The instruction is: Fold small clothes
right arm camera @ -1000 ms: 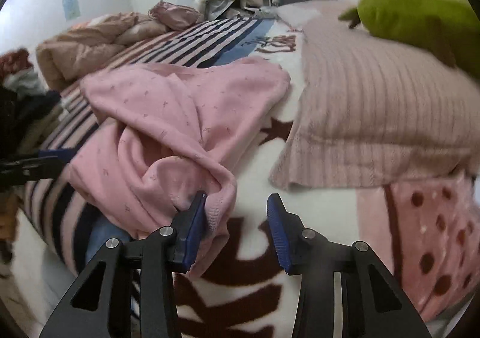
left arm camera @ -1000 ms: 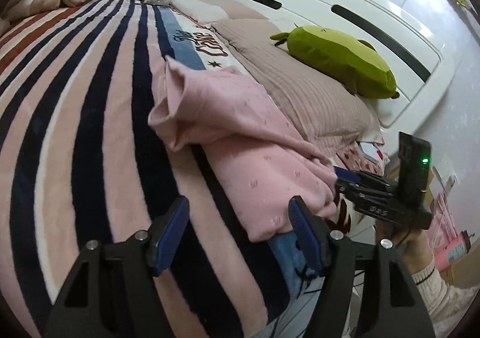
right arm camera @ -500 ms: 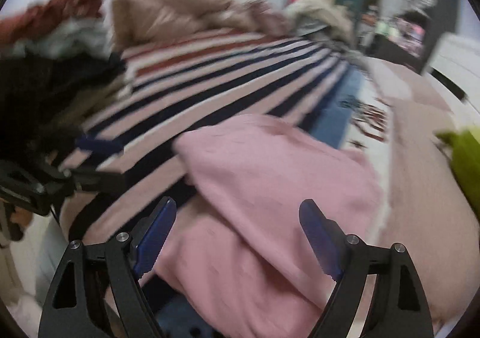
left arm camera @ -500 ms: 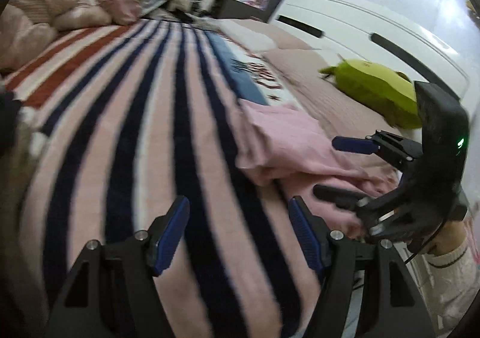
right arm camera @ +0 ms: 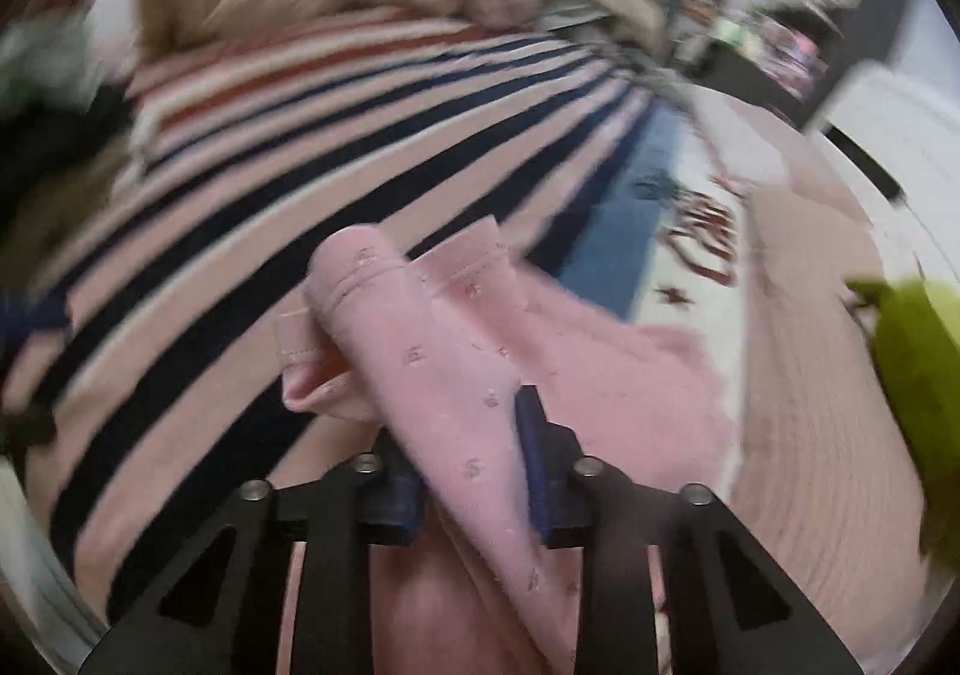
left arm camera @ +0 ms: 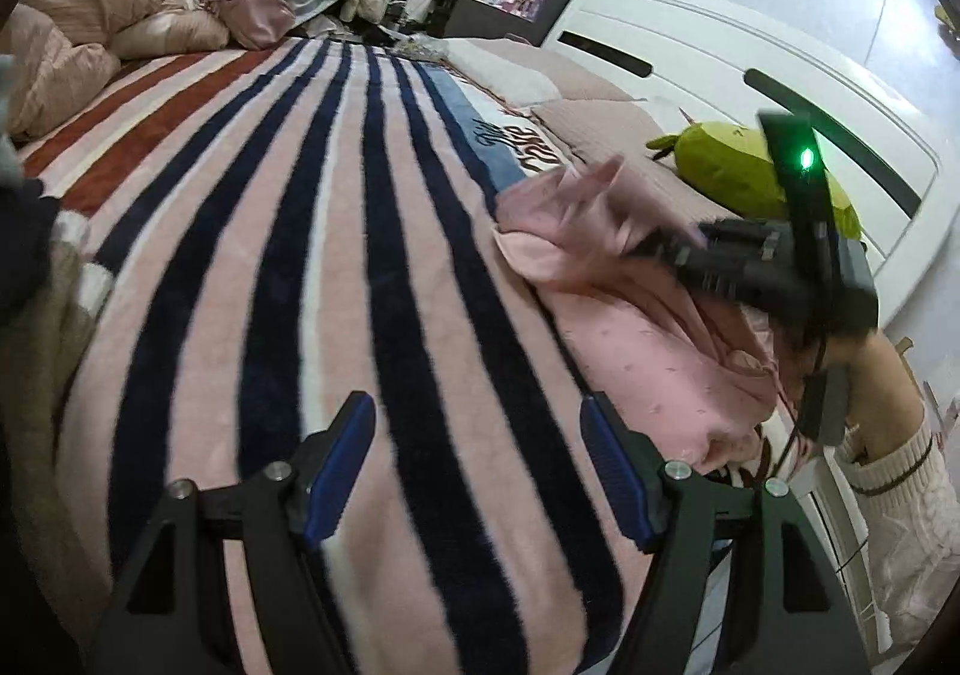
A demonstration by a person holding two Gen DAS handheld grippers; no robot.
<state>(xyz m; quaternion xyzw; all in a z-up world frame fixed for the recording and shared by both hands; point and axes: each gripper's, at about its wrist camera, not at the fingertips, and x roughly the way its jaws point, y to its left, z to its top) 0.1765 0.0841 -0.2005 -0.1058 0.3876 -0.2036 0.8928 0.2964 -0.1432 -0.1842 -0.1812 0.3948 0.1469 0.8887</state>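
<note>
A pink dotted garment [left arm camera: 648,351] lies rumpled on the striped blanket [left arm camera: 336,195] near the bed's right edge. My right gripper [right arm camera: 462,423] has its jaws closing on a fold of this garment [right arm camera: 420,327], and the hemmed end stands up in front of the pads. In the left wrist view the right gripper [left arm camera: 678,249] is blurred and lifts that fold above the heap. My left gripper [left arm camera: 474,411] hovers over bare blanket to the left of the garment, its jaws opening slightly with nothing between them.
A green plush toy [left arm camera: 720,171] rests on a ribbed pink pillow [left arm camera: 600,123] by the white headboard [left arm camera: 690,45]. Bunched bedding [left arm camera: 90,27] is piled at the bed's far end. A cream sleeve [left arm camera: 888,465] reaches in at the right.
The right gripper opened wide over the garment, then shut on a fold and raised it. The left gripper swung left, away from the garment, over the stripes.
</note>
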